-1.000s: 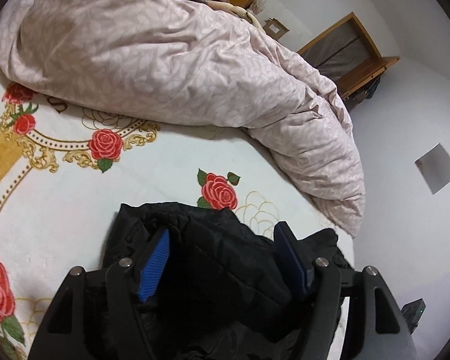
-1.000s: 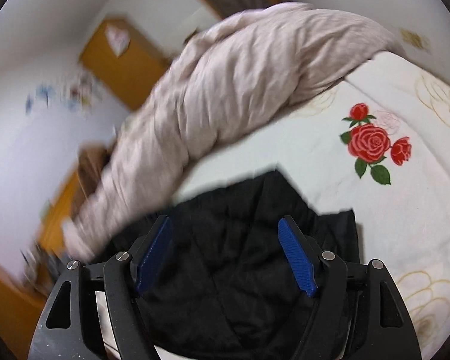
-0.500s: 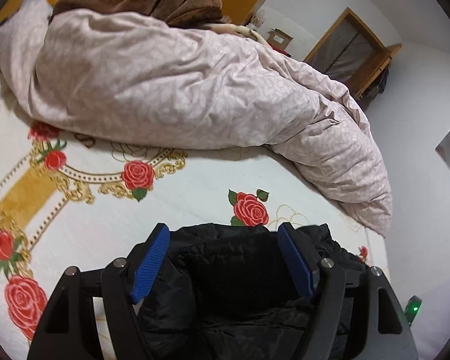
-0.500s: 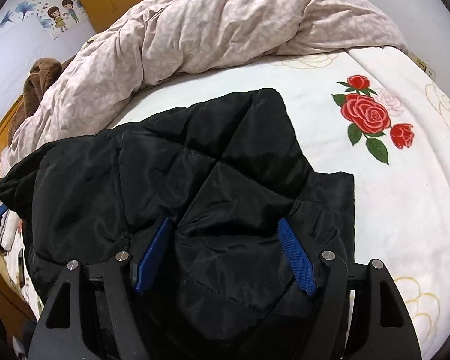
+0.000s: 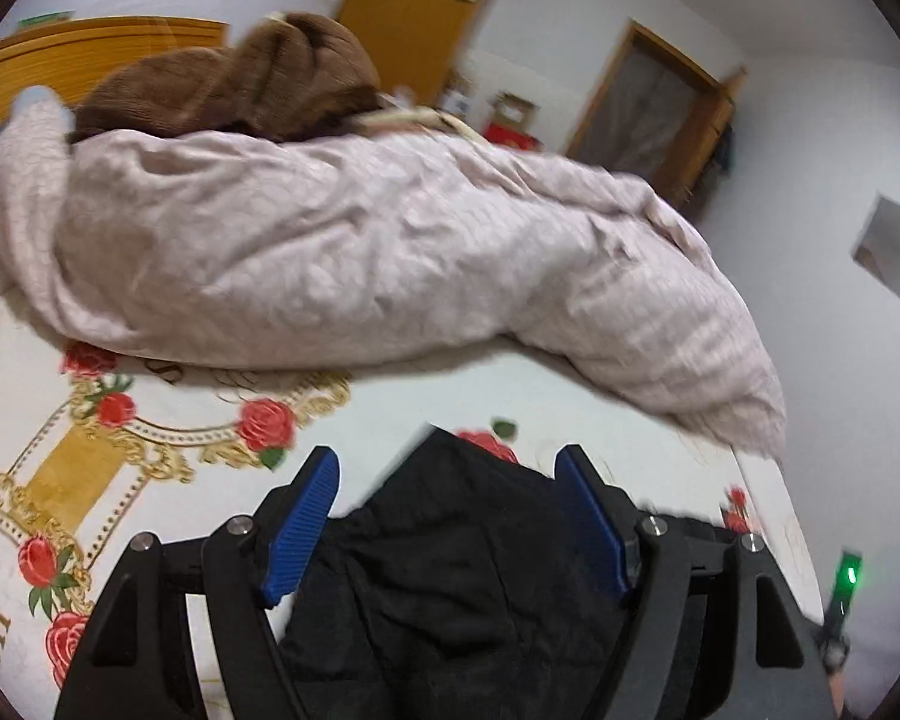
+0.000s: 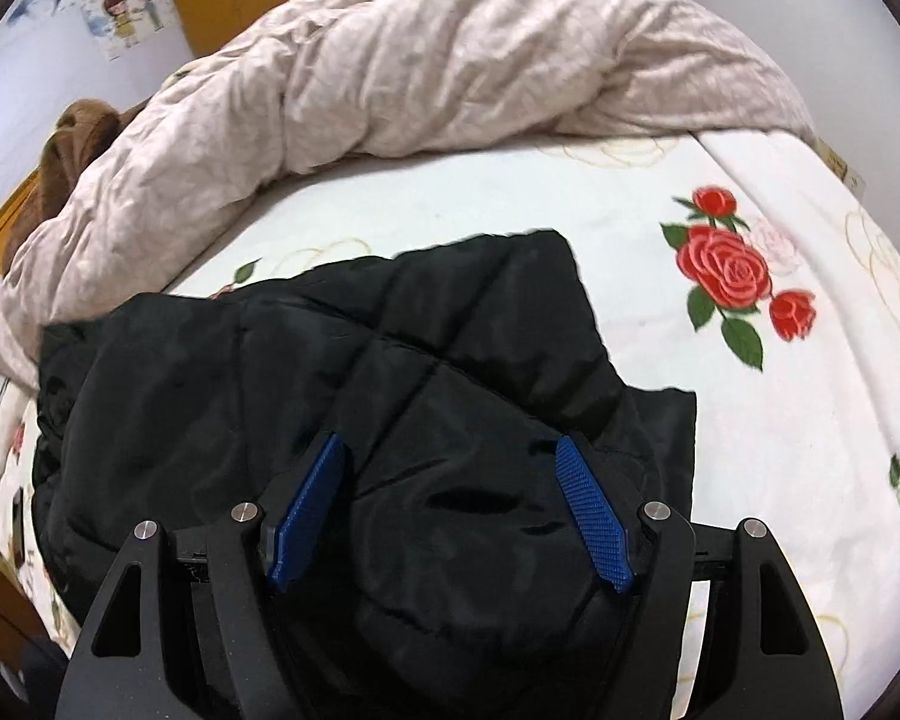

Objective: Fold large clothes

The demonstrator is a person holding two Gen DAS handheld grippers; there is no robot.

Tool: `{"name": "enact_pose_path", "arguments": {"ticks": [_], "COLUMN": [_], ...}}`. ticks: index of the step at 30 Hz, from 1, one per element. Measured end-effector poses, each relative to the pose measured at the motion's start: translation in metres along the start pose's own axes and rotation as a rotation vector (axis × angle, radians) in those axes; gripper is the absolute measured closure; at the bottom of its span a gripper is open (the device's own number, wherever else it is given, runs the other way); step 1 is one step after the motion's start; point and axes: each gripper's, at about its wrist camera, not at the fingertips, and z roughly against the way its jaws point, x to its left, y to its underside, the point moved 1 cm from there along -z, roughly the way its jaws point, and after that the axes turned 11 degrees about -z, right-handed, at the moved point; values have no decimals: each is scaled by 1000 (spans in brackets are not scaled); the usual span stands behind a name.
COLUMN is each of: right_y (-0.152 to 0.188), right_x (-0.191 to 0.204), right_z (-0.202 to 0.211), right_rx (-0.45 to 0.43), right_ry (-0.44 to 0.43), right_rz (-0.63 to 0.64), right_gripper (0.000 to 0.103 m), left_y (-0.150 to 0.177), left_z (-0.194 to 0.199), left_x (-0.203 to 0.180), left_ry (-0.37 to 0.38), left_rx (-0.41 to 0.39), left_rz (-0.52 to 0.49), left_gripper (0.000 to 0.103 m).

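Note:
A black quilted jacket (image 6: 270, 372) lies bunched on the white rose-print bed sheet (image 6: 750, 450). In the right wrist view my right gripper (image 6: 450, 443) hovers over the jacket's near part. Its blue pads (image 6: 594, 516) stand wide apart and open, with puffy fabric below and between them. In the left wrist view my left gripper (image 5: 448, 459) is open over another part of the jacket (image 5: 462, 570). A peak of black fabric rises between its fingers, and bare sheet shows beside the left pad (image 5: 303, 522).
A long pink-beige duvet (image 5: 360, 252) is heaped across the far side of the bed (image 5: 150, 480), also in the right view as duvet (image 6: 420, 60). A brown blanket (image 5: 240, 84) sits behind it by the wooden headboard (image 5: 90, 48). The bed's edge and a white wall lie to the right.
The left view has risen and rolled, showing more of the room and less of the jacket. The right gripper sank toward the jacket, then held nearly still.

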Motion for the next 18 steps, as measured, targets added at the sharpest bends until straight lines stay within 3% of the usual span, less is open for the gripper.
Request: {"name": "enact_pose_path", "arguments": {"ticks": [7, 10, 12, 18], "right_y": [-4, -10, -14, -14], "right_x": [12, 10, 3, -9], "right_z": [5, -14, -35, -67], "right_rx": [-39, -12, 17, 23], "right_ry": [-3, 36, 88, 124], "right_rz": [15, 27, 38, 28], "right_gripper": [30, 30, 30, 30], "left_y": [34, 50, 56, 71], "left_z": [-73, -125, -144, -164], "left_x": [-47, -46, -42, -38], "left_ry": [115, -1, -43, -88], "left_rx": [189, 266, 266, 233], "left_rz": [-193, -273, -291, -277], "left_gripper": [27, 27, 26, 25]}}
